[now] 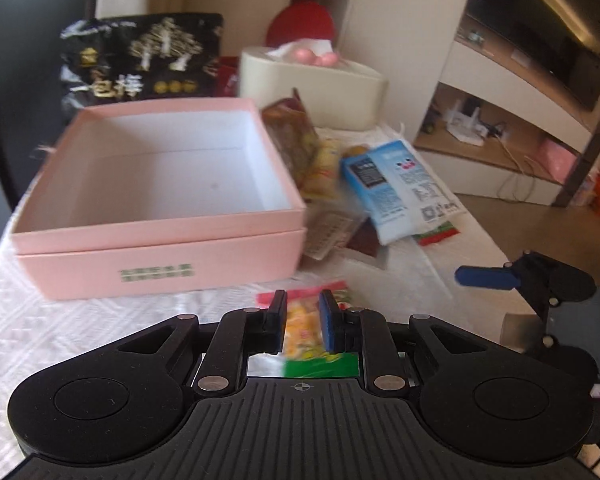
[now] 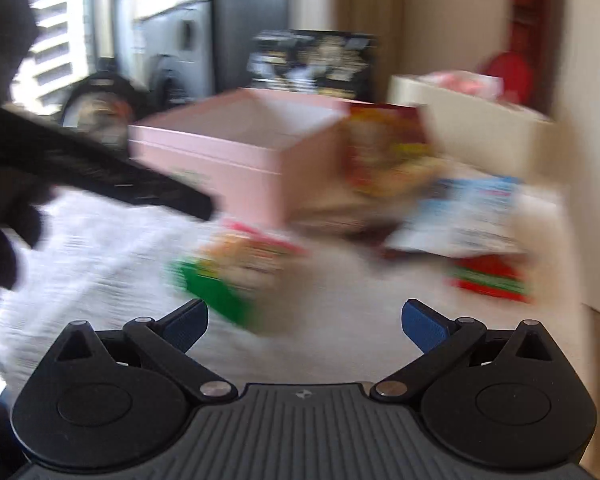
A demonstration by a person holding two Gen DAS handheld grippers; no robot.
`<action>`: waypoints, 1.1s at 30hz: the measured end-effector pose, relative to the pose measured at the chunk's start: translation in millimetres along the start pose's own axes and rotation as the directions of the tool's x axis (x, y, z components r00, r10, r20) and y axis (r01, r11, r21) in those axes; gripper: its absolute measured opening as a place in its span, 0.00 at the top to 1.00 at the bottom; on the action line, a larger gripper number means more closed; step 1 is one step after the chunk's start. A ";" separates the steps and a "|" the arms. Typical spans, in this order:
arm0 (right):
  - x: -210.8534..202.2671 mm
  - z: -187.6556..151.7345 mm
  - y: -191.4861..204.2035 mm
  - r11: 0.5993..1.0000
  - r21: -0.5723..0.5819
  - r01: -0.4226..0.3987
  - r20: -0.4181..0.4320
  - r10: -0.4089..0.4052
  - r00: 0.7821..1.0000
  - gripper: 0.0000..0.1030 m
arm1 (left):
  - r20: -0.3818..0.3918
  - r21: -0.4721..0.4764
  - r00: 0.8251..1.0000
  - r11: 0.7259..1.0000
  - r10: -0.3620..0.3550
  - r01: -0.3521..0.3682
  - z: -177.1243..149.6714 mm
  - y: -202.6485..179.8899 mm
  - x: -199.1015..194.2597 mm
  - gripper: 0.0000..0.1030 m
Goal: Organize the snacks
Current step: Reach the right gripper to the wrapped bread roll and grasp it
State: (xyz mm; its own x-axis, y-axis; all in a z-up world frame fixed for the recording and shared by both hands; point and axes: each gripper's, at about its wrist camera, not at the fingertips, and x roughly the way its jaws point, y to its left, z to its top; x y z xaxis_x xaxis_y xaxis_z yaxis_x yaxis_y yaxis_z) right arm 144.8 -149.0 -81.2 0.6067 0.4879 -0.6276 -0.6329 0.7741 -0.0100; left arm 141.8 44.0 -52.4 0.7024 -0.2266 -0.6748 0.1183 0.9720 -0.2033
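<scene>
My left gripper [image 1: 302, 300] is shut on a small snack packet [image 1: 302, 332] with yellow, green and red print, just in front of the open, empty pink box [image 1: 160, 208]. Right of the box lies a pile of snacks: a brown-red packet [image 1: 290, 128], a yellow one [image 1: 322, 172], a blue-and-white one [image 1: 396, 188] and a red-green one [image 1: 438, 234]. The blurred right wrist view shows my right gripper [image 2: 306, 326] open and empty above the cloth. The held packet [image 2: 228, 272] hangs ahead of it, and the pink box [image 2: 240, 152] stands behind.
A white textured cloth [image 1: 60, 340] covers the table. Behind the box stand a black bag with gold print [image 1: 140, 60] and a cream tissue box [image 1: 312, 84]. The table's right edge drops to the floor by a shelf unit [image 1: 500, 120].
</scene>
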 end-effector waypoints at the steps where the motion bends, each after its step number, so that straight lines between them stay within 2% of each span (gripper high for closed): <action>1: -1.3 -2.0 -10.5 0.999 0.032 0.032 -0.009 -0.032 0.999 0.00 | 0.014 0.012 1.000 1.000 -0.011 0.011 2.7 -5.2 2.2 0.80; 3: -1.2 -5.7 -30.6 0.991 0.122 0.052 -0.032 -0.048 0.998 0.00 | 0.044 0.076 0.999 0.997 -0.021 0.018 10.5 -20.7 6.4 0.80; 5: 2.3 -10.0 -49.4 0.977 0.212 0.035 -0.065 -0.021 0.998 0.00 | 0.056 0.152 0.998 0.988 -0.026 0.017 19.9 -39.0 14.5 0.80; 7: 4.0 -13.0 -52.6 0.976 0.215 0.030 -0.046 -0.020 0.999 0.00 | 0.045 0.188 0.998 0.981 -0.047 0.038 25.2 -47.9 23.2 0.80; 10: 7.6 -12.3 -49.2 0.981 0.188 0.041 -0.077 -0.027 0.997 0.00 | 0.017 0.163 0.998 0.985 -0.068 0.064 22.9 -40.7 29.6 0.78; 14: 7.1 -11.2 -55.6 0.973 0.230 0.015 -0.090 0.006 0.996 0.00 | 0.027 0.085 0.998 0.995 -0.060 0.057 11.9 -12.4 20.5 0.78; 16: 9.2 -6.0 -51.1 0.986 0.165 0.000 -0.135 0.023 0.991 0.00 | 0.027 0.037 0.998 0.998 -0.059 0.058 9.0 2.8 16.2 0.78; 18: 8.0 5.4 -48.9 0.991 0.129 -0.025 -0.160 0.046 0.986 0.07 | 0.036 0.014 0.998 0.998 -0.060 0.059 7.3 14.0 11.2 0.78; 19: 5.0 15.6 -47.2 0.993 0.118 -0.026 -0.128 0.041 0.991 0.11 | 0.038 0.006 0.997 0.998 -0.064 0.064 7.0 18.5 10.2 0.78; 21: -2.6 45.7 -42.2 0.997 0.074 0.007 -0.025 -0.005 1.000 0.11 | 0.037 -0.014 0.996 0.997 -0.076 0.077 6.8 26.0 9.3 0.78; 25: 19.6 123.1 -44.9 0.992 0.076 0.097 0.098 -0.105 0.990 0.11 | 0.044 -0.051 0.994 0.993 -0.104 0.107 3.5 38.7 8.7 0.78; 27: 52.1 160.6 -55.7 0.987 0.120 0.108 0.104 -0.121 0.987 0.11 | 0.049 -0.072 0.993 0.991 -0.112 0.115 1.2 44.8 7.9 0.78; 28: 71.1 177.1 -61.1 0.985 0.136 0.110 0.099 -0.124 0.987 0.15 | 0.051 -0.082 0.992 0.990 -0.113 0.117 0.1 48.2 7.7 0.78; 29: 91.0 192.0 -64.6 0.984 0.140 0.109 0.097 -0.124 0.988 0.24 | 0.052 -0.092 0.992 0.989 -0.112 0.117 -0.6 51.4 7.7 0.78; 30: 110.4 205.5 -66.8 0.985 0.139 0.106 0.087 -0.119 0.989 0.28 | 0.053 -0.102 0.992 0.988 -0.111 0.116 -1.5 54.4 8.0 0.78; 33: 168.0 238.5 -77.1 0.983 0.159 0.095 -0.006 -0.095 0.995 0.30 | 0.049 -0.117 0.992 0.985 -0.120 0.125 -5.1 60.4 8.9 0.78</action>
State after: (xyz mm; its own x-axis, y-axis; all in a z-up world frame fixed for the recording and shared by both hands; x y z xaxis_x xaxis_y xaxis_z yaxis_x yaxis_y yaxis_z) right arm 410.3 -30.5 -0.2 0.6615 0.4096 -0.6283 -0.4879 0.8712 0.0542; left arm 151.6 100.4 -74.3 0.7167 -0.3379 -0.6101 0.1216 0.9220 -0.3677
